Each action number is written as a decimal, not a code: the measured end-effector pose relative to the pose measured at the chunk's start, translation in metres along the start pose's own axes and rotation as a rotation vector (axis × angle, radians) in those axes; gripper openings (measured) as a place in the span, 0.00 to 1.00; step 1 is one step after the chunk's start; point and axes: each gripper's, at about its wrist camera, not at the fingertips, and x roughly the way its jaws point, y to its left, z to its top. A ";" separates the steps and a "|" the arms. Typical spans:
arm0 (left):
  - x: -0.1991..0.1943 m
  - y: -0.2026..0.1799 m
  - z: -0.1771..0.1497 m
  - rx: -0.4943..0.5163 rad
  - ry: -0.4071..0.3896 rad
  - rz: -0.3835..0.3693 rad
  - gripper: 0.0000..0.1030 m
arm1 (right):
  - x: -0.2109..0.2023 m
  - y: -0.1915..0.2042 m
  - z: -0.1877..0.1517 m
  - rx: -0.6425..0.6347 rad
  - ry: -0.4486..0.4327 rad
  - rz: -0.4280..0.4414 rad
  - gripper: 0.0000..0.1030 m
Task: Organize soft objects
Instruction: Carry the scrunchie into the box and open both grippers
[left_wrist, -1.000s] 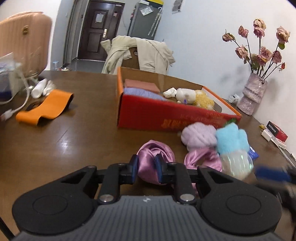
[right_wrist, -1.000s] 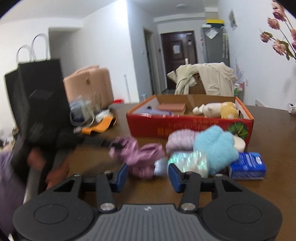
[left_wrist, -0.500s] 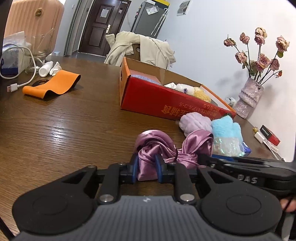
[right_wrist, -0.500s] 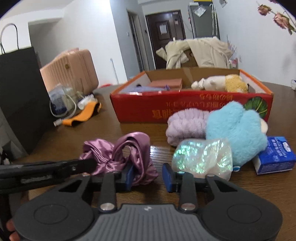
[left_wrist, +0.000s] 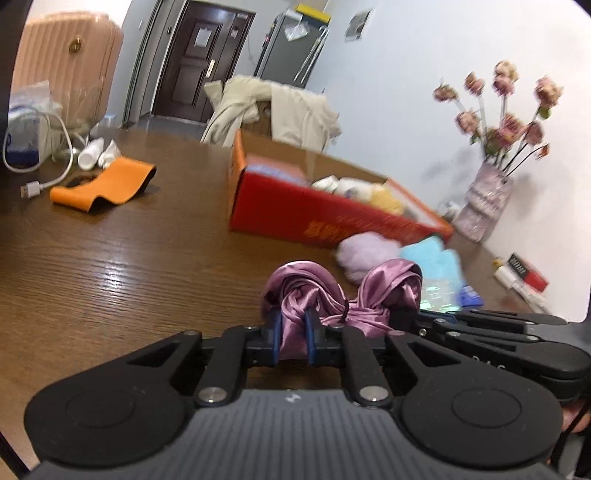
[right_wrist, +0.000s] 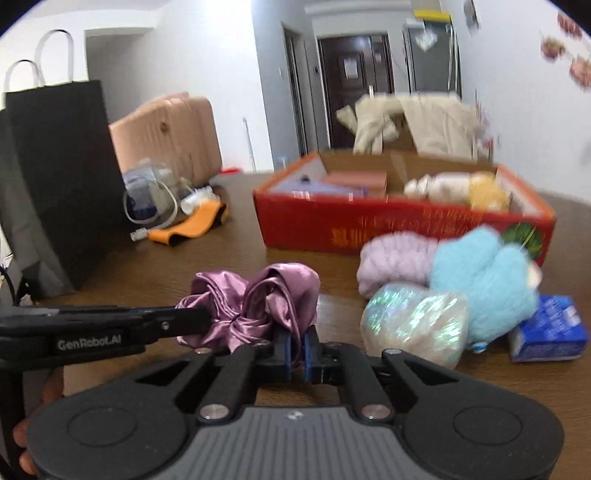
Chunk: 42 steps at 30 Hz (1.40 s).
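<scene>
A purple satin cloth (left_wrist: 332, 295) is bunched in two knotted lobes just above the wooden table (left_wrist: 110, 266). My left gripper (left_wrist: 293, 332) is shut on its left lobe. My right gripper (right_wrist: 297, 347) is shut on the right lobe of the same cloth (right_wrist: 258, 295). The right gripper's body shows at the right of the left wrist view (left_wrist: 480, 332). Behind stands a red cardboard box (left_wrist: 314, 218) holding folded cloths and plush toys; it also shows in the right wrist view (right_wrist: 388, 225).
A lilac fluffy band (right_wrist: 395, 262), a blue plush mitt (right_wrist: 484, 284), an iridescent pouch (right_wrist: 413, 325) and a blue tissue pack (right_wrist: 550, 332) lie by the box. An orange strap (left_wrist: 103, 184), cables, a black paper bag (right_wrist: 59, 177) and a flower vase (left_wrist: 484, 210) stand around.
My right gripper has closed on the right lobe of the satin cloth; it was open half a second ago. Both grippers now hold the cloth, slightly raised.
</scene>
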 end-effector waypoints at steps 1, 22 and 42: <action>-0.007 -0.005 0.001 -0.001 -0.014 -0.007 0.13 | -0.009 -0.001 0.002 0.003 -0.016 0.006 0.06; 0.201 -0.011 0.204 0.080 0.130 0.061 0.14 | 0.162 -0.147 0.204 0.177 0.164 0.042 0.06; 0.110 -0.028 0.214 0.203 -0.030 0.134 0.58 | 0.112 -0.137 0.224 0.100 0.167 -0.050 0.41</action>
